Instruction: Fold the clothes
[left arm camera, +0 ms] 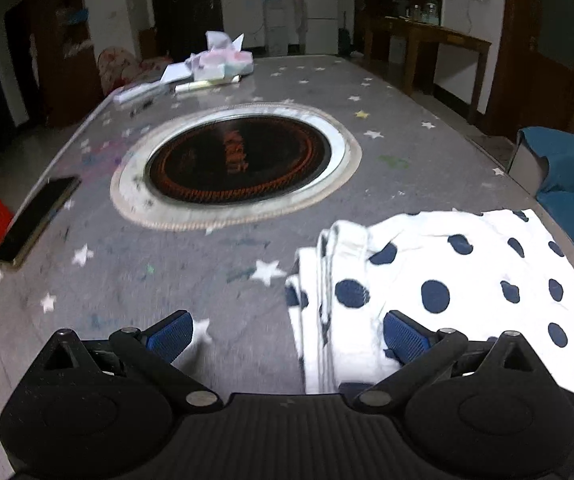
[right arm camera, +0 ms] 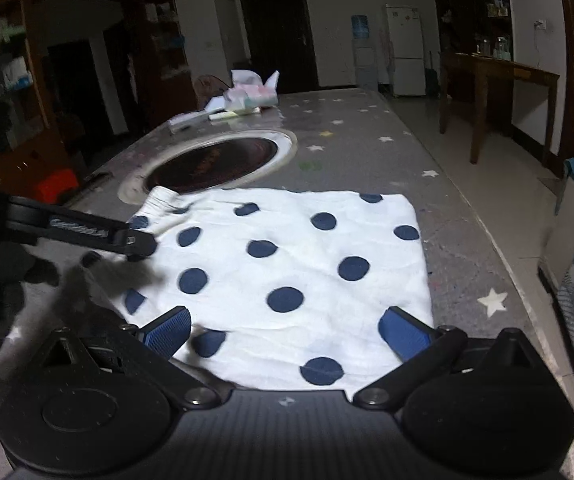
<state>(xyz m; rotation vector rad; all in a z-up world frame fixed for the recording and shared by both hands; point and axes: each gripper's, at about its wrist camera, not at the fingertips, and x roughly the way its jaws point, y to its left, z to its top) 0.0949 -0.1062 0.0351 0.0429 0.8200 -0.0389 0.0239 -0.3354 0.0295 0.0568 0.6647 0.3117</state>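
Garment (right arm camera: 287,264) laid folded on table (left arm camera: 127,280).
Both the left gripper (left arm camera: 287,336) and right gripper (right arm camera: 287,332) are held spread wide, nothing clamped, poised over its edges for another fold.

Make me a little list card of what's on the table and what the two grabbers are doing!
cloth: white with navy dots, lying folded on the table
left gripper: open, at the cloth's left edge
right gripper: open, over the cloth's near edge
table middle: round black cooktop
left side: phone
far end: tissue pack and papers
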